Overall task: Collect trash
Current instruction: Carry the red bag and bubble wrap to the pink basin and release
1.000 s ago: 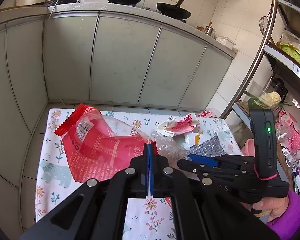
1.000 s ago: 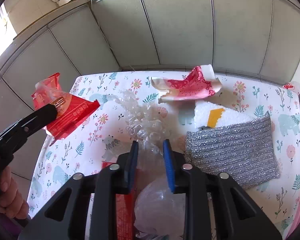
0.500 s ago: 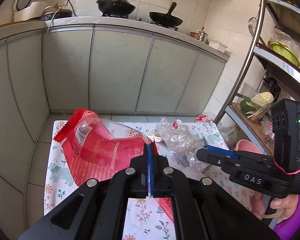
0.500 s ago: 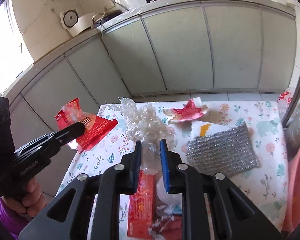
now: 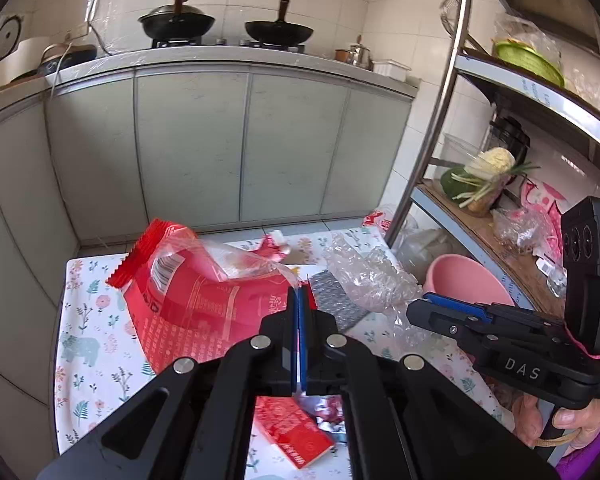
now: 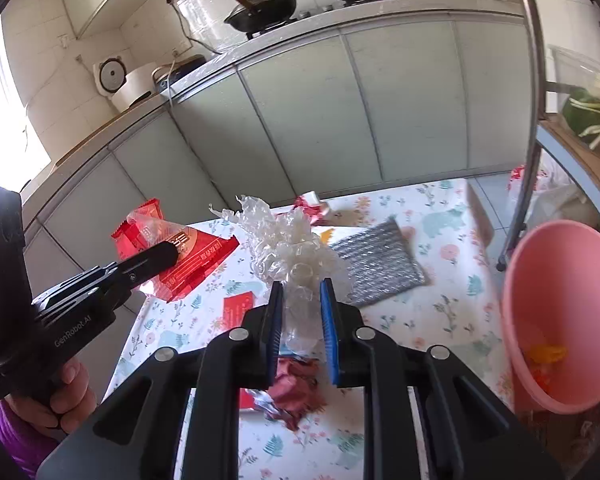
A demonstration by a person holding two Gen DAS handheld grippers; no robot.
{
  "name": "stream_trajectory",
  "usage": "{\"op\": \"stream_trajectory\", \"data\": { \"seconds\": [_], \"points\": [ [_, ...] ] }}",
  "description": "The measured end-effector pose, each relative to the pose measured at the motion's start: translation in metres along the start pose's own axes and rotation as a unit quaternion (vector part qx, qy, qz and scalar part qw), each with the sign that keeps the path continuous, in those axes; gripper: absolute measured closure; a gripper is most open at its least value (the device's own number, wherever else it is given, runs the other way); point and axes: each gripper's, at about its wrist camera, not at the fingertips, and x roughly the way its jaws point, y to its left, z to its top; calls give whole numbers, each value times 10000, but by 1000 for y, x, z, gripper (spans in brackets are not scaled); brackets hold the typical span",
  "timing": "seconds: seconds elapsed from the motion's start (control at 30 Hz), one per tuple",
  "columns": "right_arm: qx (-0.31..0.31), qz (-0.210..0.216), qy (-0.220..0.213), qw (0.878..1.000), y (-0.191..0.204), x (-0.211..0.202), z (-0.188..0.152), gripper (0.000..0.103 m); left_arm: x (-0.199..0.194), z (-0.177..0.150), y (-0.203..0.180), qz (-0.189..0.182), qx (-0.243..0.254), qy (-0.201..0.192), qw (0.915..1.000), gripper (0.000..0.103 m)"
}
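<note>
- Two grippers, both loaded. My left gripper (image 5: 299,312) is pressed together on the edge of a red snack bag (image 5: 204,300); my right gripper (image 6: 300,312) is clamped on a wad of bubble wrap (image 6: 288,248).
- Change: a second ago the bubble wrap lay on the floral tablecloth (image 6: 452,288) with my right fingers around it; now it hangs clear of the cloth. The red bag is likewise held higher.
- Meaning: I judge both pieces picked up, with only the drop left. The pink bin (image 6: 560,312) stands off the table's right edge, already holding some scraps.
- Pose: both tools point toward the table's far edge, raised above it; the right one sits nearer the bin.
- Remaining on the table: a silver scouring cloth (image 6: 376,268) toward the far right corner, a crumpled red-and-white wrapper (image 6: 312,204) at the far edge, and red packets (image 6: 240,308) near the near edge.
</note>
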Motion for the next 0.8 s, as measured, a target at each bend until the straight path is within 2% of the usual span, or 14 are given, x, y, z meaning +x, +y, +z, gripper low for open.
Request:
{"op": "stream_trajectory", "data": {
  "seconds": [0.53,0.8],
  "points": [
    [727,-705,-338,9943,-77,-54,-19,84,30,7,-104,-577,784,147,9951,103],
    [1161,-1244,-533,9840,-127,-79,-26,84,50,13,-152,-1233,1129,131,9858,103]
  ]
}}
